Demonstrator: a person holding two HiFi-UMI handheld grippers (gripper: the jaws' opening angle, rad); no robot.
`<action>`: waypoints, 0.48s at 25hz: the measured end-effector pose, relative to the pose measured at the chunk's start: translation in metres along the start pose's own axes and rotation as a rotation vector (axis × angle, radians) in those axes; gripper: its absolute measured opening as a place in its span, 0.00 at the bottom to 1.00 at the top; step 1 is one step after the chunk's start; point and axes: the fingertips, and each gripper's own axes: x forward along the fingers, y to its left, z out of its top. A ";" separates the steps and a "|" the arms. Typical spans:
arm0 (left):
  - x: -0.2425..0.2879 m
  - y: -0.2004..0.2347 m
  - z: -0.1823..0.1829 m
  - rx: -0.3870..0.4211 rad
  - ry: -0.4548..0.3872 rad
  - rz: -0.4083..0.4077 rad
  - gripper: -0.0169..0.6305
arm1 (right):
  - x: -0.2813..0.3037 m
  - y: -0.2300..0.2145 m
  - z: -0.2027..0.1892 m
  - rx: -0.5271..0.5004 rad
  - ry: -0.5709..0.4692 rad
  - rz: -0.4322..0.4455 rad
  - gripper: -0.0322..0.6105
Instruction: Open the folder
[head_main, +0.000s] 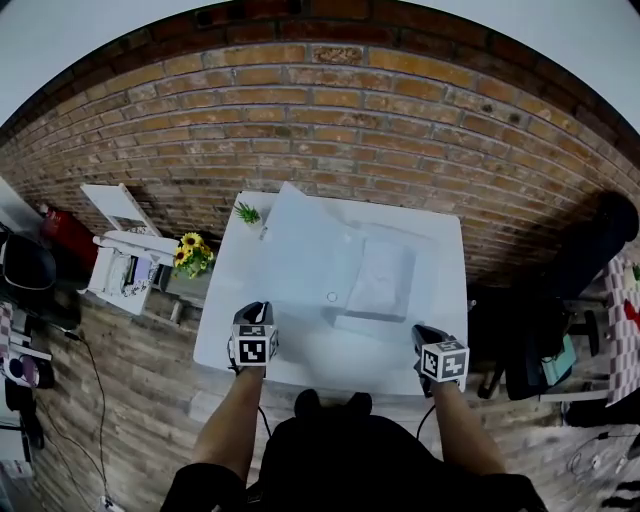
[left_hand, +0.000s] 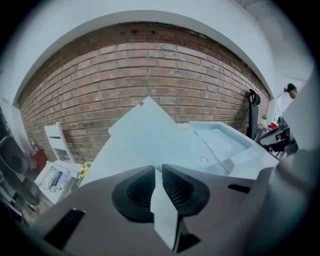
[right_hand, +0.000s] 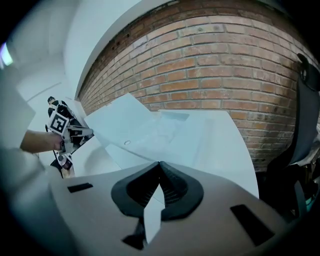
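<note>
Forearms forward, the left gripper (left_hand: 158, 169) and right gripper (right_hand: 159, 165) tilt down at the table (head_main: 228, 305) edge; left jaws barely parted, right closed, both empty.

Small round spot (left_hand: 203, 160) on folder (left_hand: 150, 135), ahead-right of left gripper (left_hand: 158, 172): too small to ID. Counter (head_main: 230, 330) near edge, betw. it & right gripper (head_main: 428, 340), partly hidden by person (head_main: 330, 450).

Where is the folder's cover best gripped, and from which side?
Take the cover by its raised left edge, coming from the table's left side: the thin sheet tilts up there, its far corner clear of the table, so a jaw could probably slip beneath. Near the snap button it seems to lie flat.
</note>
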 end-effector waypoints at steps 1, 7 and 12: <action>-0.001 -0.002 0.002 0.006 -0.004 -0.004 0.11 | -0.002 0.002 0.007 -0.004 -0.022 0.007 0.07; -0.010 -0.011 0.013 0.034 -0.032 -0.012 0.11 | -0.023 0.019 0.063 -0.044 -0.210 0.036 0.07; -0.013 -0.014 0.017 0.034 -0.043 -0.021 0.11 | -0.036 0.027 0.091 -0.084 -0.317 0.054 0.07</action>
